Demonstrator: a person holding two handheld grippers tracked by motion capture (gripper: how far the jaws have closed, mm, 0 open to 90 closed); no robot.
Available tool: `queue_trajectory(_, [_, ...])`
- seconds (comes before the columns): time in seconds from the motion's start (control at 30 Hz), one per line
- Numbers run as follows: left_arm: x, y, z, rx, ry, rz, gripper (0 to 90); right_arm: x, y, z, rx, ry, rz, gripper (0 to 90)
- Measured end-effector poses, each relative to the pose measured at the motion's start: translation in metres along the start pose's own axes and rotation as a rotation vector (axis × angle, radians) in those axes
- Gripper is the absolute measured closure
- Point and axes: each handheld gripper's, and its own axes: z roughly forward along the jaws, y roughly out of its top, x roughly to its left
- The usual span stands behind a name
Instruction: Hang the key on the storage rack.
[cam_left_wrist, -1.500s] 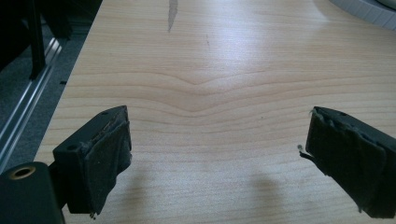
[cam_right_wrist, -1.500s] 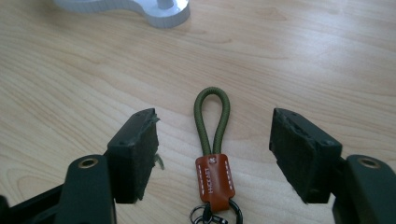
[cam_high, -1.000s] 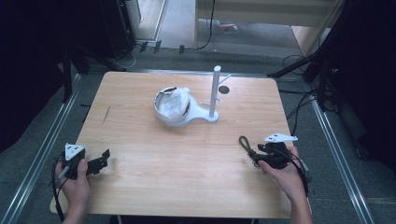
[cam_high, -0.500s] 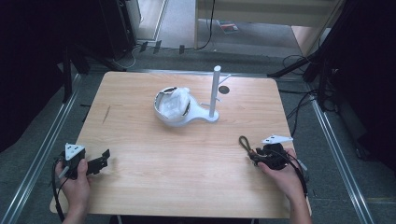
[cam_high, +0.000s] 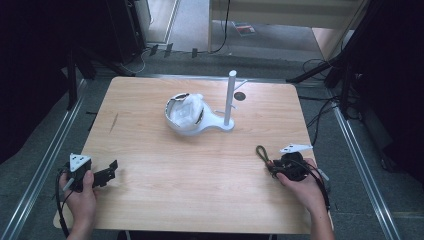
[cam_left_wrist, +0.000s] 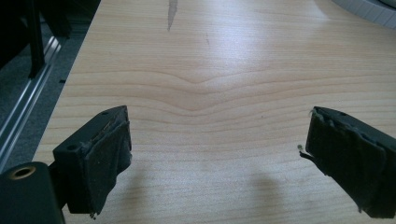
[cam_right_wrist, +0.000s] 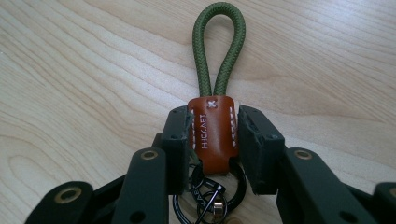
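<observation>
Right gripper (cam_right_wrist: 212, 135): jaws clamped on the keychain (cam_right_wrist: 212, 133), one pad pressed against each side of its brown leather tab. The tab sits squarely between the two jaws, stitching and stamped lettering facing the camera. The olive cord loop (cam_right_wrist: 219, 51) extends forward beyond the jaw tips and lies over the wooden table (cam_right_wrist: 70, 70). Behind the tab, inside the jaws' span, black metal rings (cam_right_wrist: 210, 196) and a small clip hang toward the gripper body. In the high view the right gripper (cam_high: 274, 164) is held in the right hand (cam_high: 305, 185) near the table's near right edge, the cord loop (cam_high: 261, 151) pointing ahead of the jaws.

Left gripper (cam_left_wrist: 215, 154): jaws spread wide apart, bare table (cam_left_wrist: 210, 93) between them, nothing gripped. High view places the left gripper (cam_high: 109, 170) at the near left, in the left hand (cam_high: 82, 195).

Well ahead of both sets of jaws, at table centre, stands a white stand (cam_high: 229, 107) with an upright post, and a white bowl-shaped item (cam_high: 184, 115) sits touching its base.
</observation>
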Motion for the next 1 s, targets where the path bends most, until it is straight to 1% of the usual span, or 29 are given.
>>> queue_trajectory(0.07, [0.0,0.0,0.0,0.0,0.0,0.0,7.4,0.0,0.003,0.0,0.017,0.006,0.002,61.8])
queue_trajectory(0.1, [0.0,0.0,0.0,0.0,0.001,0.0,7.4,0.001,0.004,0.001,0.032,0.004,-0.005,61.1])
queue_trajectory(0.17, [0.0,0.0,0.0,0.001,0.001,0.002,7.4,0.004,0.007,0.001,0.061,-0.011,-0.027,60.9])
queue_trajectory(0.3, [-0.001,0.0,0.0,0.0,0.003,0.004,7.7,0.006,0.011,0.002,0.098,-0.053,-0.036,61.7])
queue_trajectory(0.37, [-0.001,0.0,0.0,0.0,0.004,0.005,7.7,0.007,0.013,0.002,0.117,-0.065,-0.046,62.4])
queue_trajectory(0.43, [-0.001,0.0,0.0,0.001,0.002,0.004,7.6,0.008,0.014,0.002,0.133,-0.065,-0.054,64.4])
queue_trajectory(0.53, [-0.001,0.0,0.0,0.002,0.005,0.009,7.7,0.007,0.015,0.002,0.14,-0.063,-0.048,65.9])
queue_trajectory(0.6, [-0.001,0.0,0.0,0.002,0.005,0.009,7.7,0.007,0.015,0.002,0.138,-0.063,-0.035,66.5])
queue_trajectory(0.73, [-0.001,0.0,0.0,0.003,0.006,0.008,7.6,0.009,0.015,0.002,0.139,-0.081,-0.008,67.2])
queue_trajectory(0.8, [-0.001,0.0,0.0,0.002,0.005,0.007,7.7,0.009,0.016,0.002,0.14,-0.084,-0.015,68.1])
queue_trajectory(0.9, [-0.001,0.0,0.0,0.003,0.005,0.005,7.7,0.011,0.017,0.002,0.148,-0.097,-0.003,69.1])
queue_trajectory(1.0, [-0.001,0.0,0.0,0.001,0.003,0.003,7.6,0.012,0.016,0.002,0.142,-0.103,0.006,69.8])
